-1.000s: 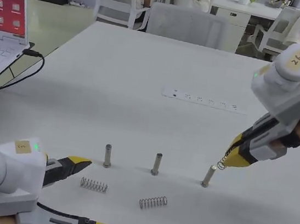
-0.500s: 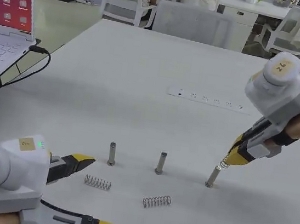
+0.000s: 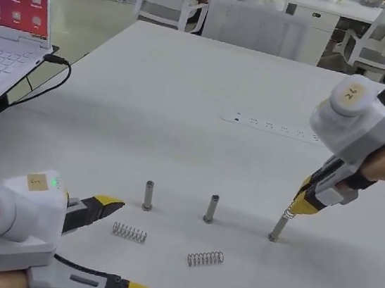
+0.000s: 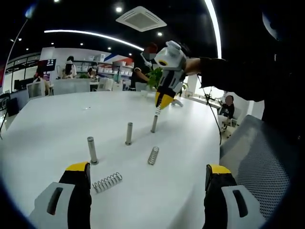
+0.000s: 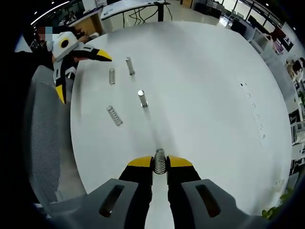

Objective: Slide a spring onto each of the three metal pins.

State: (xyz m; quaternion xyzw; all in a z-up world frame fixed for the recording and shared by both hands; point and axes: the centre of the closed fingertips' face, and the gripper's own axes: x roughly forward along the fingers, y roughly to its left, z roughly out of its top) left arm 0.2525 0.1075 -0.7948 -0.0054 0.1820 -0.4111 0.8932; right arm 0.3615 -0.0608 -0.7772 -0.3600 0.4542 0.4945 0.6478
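Presently, your right gripper [image 3: 304, 204] pinches a held spring [image 5: 160, 161] between nearly closed jaws, coil aimed down the tilted end pin [image 3: 279, 226], right of the middle pin [image 3: 211, 208]; that alignment suits sliding it on. Whether the coil has caught the tip cannot be told. Bare pin [image 3: 149, 195]: left of the middle pin, upright. First loose spring [image 3: 129, 232]: flat, front-left of the middle pin. Second loose spring [image 3: 205, 258]: flat, directly in front. Your left gripper [image 3: 139, 251]: jaws wide, empty, farther front-left, likely staged for that pickup.
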